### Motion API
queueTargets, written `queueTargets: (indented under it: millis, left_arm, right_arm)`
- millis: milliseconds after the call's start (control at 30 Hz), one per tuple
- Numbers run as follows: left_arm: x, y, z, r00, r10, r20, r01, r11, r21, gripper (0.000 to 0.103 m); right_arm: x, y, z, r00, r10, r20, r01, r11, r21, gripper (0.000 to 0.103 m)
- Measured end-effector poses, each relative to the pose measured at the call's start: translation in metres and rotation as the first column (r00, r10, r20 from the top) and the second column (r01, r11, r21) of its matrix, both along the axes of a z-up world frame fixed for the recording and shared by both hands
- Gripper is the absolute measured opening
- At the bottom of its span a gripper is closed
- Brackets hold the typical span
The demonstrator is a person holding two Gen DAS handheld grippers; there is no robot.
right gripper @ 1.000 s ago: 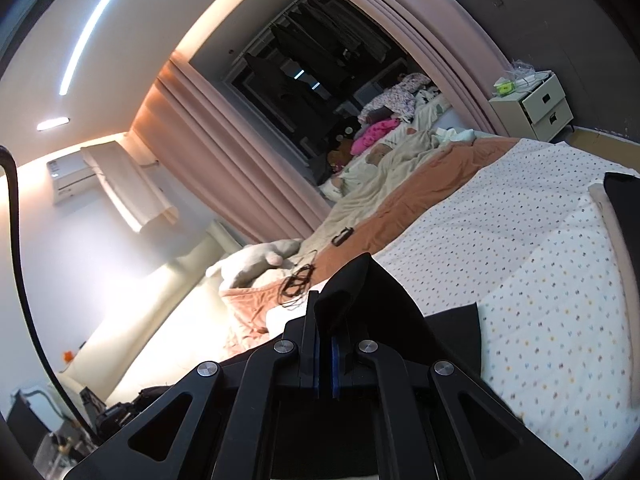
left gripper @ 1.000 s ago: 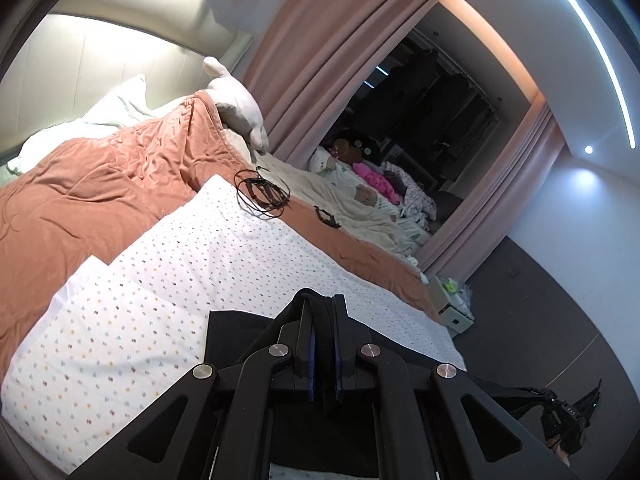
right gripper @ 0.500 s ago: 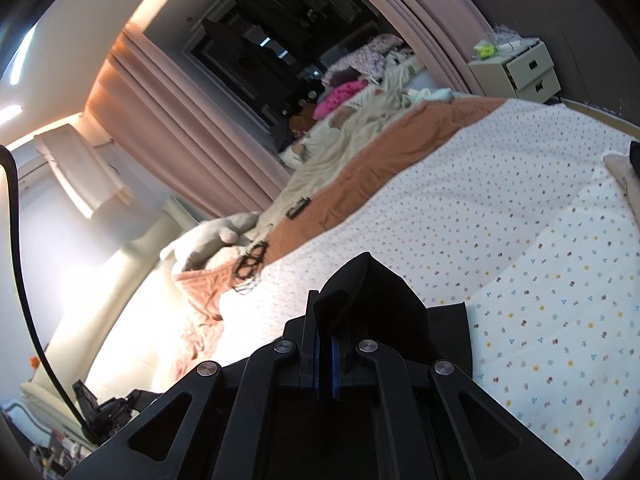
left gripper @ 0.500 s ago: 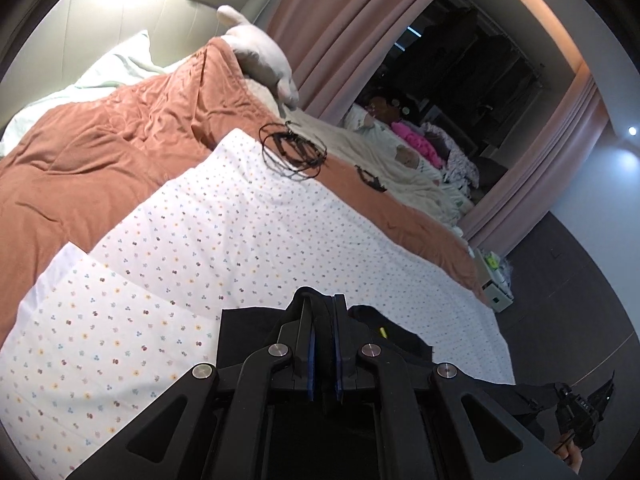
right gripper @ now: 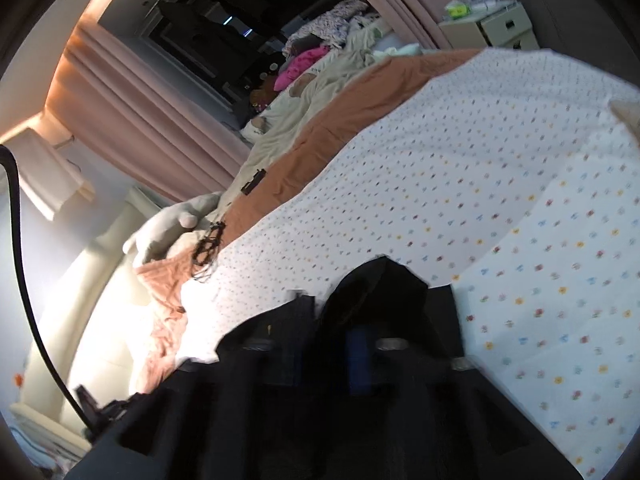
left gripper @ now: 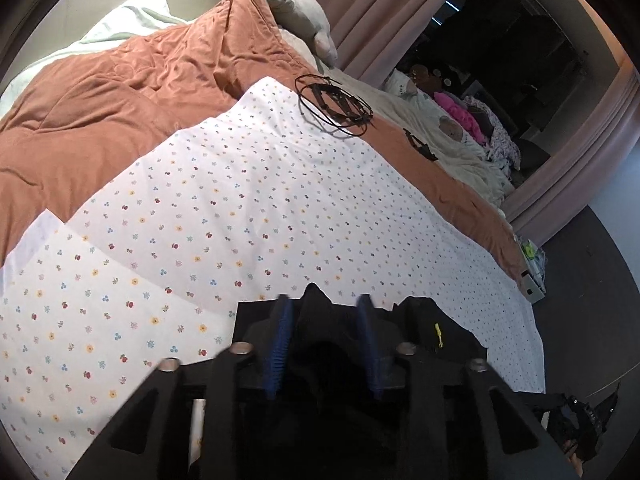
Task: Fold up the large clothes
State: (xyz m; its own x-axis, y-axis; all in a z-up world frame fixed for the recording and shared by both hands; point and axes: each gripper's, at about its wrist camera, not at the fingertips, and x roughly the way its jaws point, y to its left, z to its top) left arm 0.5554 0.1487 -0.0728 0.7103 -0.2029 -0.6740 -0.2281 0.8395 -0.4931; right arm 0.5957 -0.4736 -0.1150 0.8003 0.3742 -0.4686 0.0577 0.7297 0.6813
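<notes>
A black garment lies on the white flower-print sheet at the near edge of the bed. My left gripper is open, its blue-padded fingers spread apart with a fold of the black cloth lying loose between them. In the right wrist view the same black garment bunches up in front of my right gripper. That view is blurred; the blue pads look parted, with cloth between them.
A rust-orange duvet covers the far side of the bed. A coil of black cable lies at the sheet's far edge. A grey plush toy, cream bedding, curtains and a white bedside cabinet stand beyond.
Both grippers lowered toward the sheet with the black garment. The left jaws, shut on the cloth before, are spread open now. The right jaws also look parted.
</notes>
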Motion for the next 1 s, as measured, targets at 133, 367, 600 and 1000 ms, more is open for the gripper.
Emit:
queueTargets:
  millis: [133, 367, 600, 1000]
  left_arm:
    - [-0.008, 0.013, 0.007, 0.996, 0.068, 0.062, -0.066, 0.997, -0.036, 0.103]
    - [-0.016, 0.012, -0.005, 0.999, 0.04, -0.003, -0.04, 0.998, 0.054, 0.103]
    - [-0.008, 0.01, -0.051, 0.99, 0.002, -0.14, 0.013, 0.994, 0.112, 0.074]
    - [0.065, -0.01, -0.104, 0.957, -0.108, -0.27, 0.163, 0.968, 0.189, 0.06]
  right_arm:
    - [-0.002, -0.003, 0.002, 0.999, -0.024, 0.023, 0.025, 1.0, -0.018, 0.081]
    - [-0.006, -0.01, -0.012, 0.998, -0.026, -0.057, 0.02, 0.994, -0.106, 0.081]
    - [0.0, -0.014, -0.044, 0.981, -0.032, -0.189, -0.009, 0.978, -0.209, 0.08]
    - [0.056, 0.001, -0.094, 0.94, 0.022, -0.34, -0.121, 0.955, -0.273, 0.051]
